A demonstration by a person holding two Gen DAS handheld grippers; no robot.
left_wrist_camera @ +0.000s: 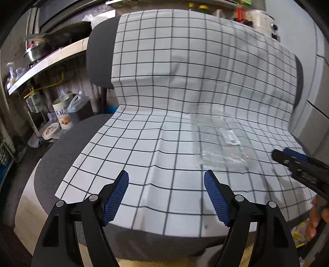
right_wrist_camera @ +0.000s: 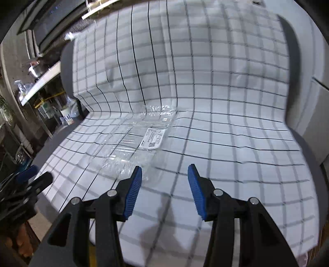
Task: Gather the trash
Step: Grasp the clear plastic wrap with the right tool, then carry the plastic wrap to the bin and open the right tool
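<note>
A clear crumpled plastic bag (left_wrist_camera: 221, 139) with a white printed label lies on the checked cloth (left_wrist_camera: 144, 143) that covers a grey chair seat. My left gripper (left_wrist_camera: 166, 182) is open and empty, hovering over the cloth to the left of the bag. My right gripper (right_wrist_camera: 164, 176) is open and empty, just in front of the bag (right_wrist_camera: 139, 143), with its left finger close to the bag's near edge. The right gripper also shows at the right edge of the left wrist view (left_wrist_camera: 287, 158). The left gripper shows at the left edge of the right wrist view (right_wrist_camera: 30, 176).
The chair backrest (left_wrist_camera: 100, 55) rises behind the seat under the cloth. A shelf (left_wrist_camera: 51, 59) with pots is at the left, with jugs and tubs (left_wrist_camera: 61, 115) on the floor below. Bottles (left_wrist_camera: 238, 14) stand behind the chair.
</note>
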